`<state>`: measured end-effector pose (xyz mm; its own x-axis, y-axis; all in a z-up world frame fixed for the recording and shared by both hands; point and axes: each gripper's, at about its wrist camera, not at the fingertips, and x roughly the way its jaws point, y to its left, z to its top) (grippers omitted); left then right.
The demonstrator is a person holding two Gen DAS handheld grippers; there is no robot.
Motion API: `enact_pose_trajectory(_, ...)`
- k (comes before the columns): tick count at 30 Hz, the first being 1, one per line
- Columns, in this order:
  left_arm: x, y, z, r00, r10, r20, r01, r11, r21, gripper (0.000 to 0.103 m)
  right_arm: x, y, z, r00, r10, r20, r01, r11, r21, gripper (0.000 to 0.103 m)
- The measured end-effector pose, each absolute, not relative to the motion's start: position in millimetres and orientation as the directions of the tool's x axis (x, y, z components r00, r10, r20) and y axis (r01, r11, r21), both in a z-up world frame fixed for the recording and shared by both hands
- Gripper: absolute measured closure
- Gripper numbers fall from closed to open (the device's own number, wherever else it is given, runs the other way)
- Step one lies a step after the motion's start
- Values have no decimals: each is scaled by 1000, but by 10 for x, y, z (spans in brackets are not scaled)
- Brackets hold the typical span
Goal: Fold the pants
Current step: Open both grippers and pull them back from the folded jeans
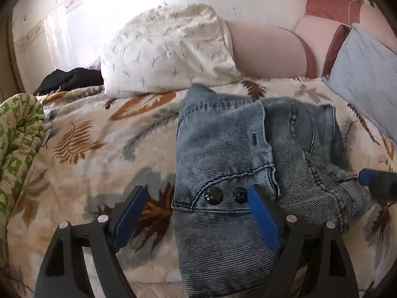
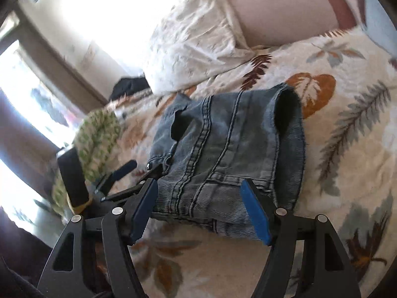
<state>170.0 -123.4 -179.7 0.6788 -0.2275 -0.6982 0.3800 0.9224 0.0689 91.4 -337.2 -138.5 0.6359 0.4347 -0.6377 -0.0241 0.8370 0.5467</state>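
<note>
A white pillow [image 1: 168, 49], a black garment [image 1: 67, 79] and a green patterned cloth [image 1: 17, 134] ring the leaf-print bed [image 1: 82, 149]. The folded denim pants [image 1: 235, 149] lie mid-bed, seemingly several layers thick. The left claw [image 1: 196, 198] and right claw [image 2: 198, 193] gape empty over them.

Nothing readable is showing up in either view right now: no words, brand marks, labels or numbers are appearing anywhere ahead of or beside the hand-held fingers.
</note>
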Motion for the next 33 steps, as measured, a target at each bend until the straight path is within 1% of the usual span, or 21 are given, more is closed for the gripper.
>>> enact_pose_trajectory(3, 1744, -1188, -1848, 651, -235, -722, 389, 920, 51, 15, 976, -3291, -1581, 569, 423, -705, -1, 858, 514, 34)
enact_pose_trajectory(5, 1783, -1189, -1940, 629, -229, -743, 386, 922, 42, 13, 1004, -3282, -1750, 523, 437, -731, 11, 855, 519, 34)
enact_pose_trajectory(6, 1803, -1184, -1965, 625, -229, -746, 377, 926, 31, 11, 1015, -3283, -1803, 516, 444, -733, 11, 852, 524, 34)
enact_pose_trajectory(8, 1864, -1167, -1977, 617, -217, -757, 354, 935, 21, 0, 1028, -3308, -1856, 507, 458, -730, 10, 844, 536, 34)
enact_pose_trajectory(10, 1920, -1114, -1968, 598, -237, -765, 340, 940, -25, 0, 1047, -3374, -1869, 499, 496, -711, 15, 815, 579, 30)
enact_pose_trajectory(11, 1923, -1082, -1935, 597, -252, -761, 332, 942, -51, 1, 1050, -3409, -1856, 495, 518, -698, 13, 799, 602, 29)
enact_pose_trajectory(12, 1908, -1073, -1882, 605, -260, -752, 331, 942, -59, 2, 1056, -3442, -1828, 492, 531, -690, 12, 789, 615, 29)
enact_pose_trajectory(13, 1884, -1078, -1792, 621, -267, -737, 341, 939, -52, 6, 1059, -3491, -1775, 496, 546, -676, 18, 772, 636, 30)
enact_pose_trajectory(15, 1848, -1075, -1608, 668, -272, -692, 347, 937, -34, 9, 1054, -3623, -1597, 537, 570, -622, 4, 735, 678, 30)
enact_pose_trajectory(17, 1861, -1056, -1383, 713, -310, -629, 360, 932, -52, 8, 1078, -3726, -1427, 595, 542, -593, -17, 746, 665, 30)
enact_pose_trajectory(20, 2005, -1076, -1201, 748, -338, -571, 357, 930, -84, 7, 1195, -3908, -1240, 697, 466, -545, -17, 770, 638, 29)
enact_pose_trajectory(22, 2189, -1158, -1255, 733, -343, -588, 353, 930, -101, 7, 1290, -3994, -1212, 740, 442, -508, -9, 761, 649, 28)
enact_pose_trajectory(23, 2257, -1208, -1306, 727, -329, -602, 351, 932, -86, 8, 1358, -4037, -1225, 748, 446, -490, -12, 749, 663, 28)
enact_pose_trajectory(26, 2465, -1417, -1547, 709, -234, -665, 341, 939, 33, 8, 1550, -4149, -1348, 767, 476, -430, -15, 684, 730, 28)
enact_pose_trajectory(30, 2587, -1442, -1724, 668, -188, -720, 330, 942, 60, 6, 1831, -4133, -1564, 740, 493, -458, 34, 652, 758, 28)
enact_pose_trajectory(33, 2619, -1432, -1776, 646, -187, -740, 338, 939, 58, 3, 1967, -4130, -1783, 697, 459, -551, 131, 674, 727, 28)
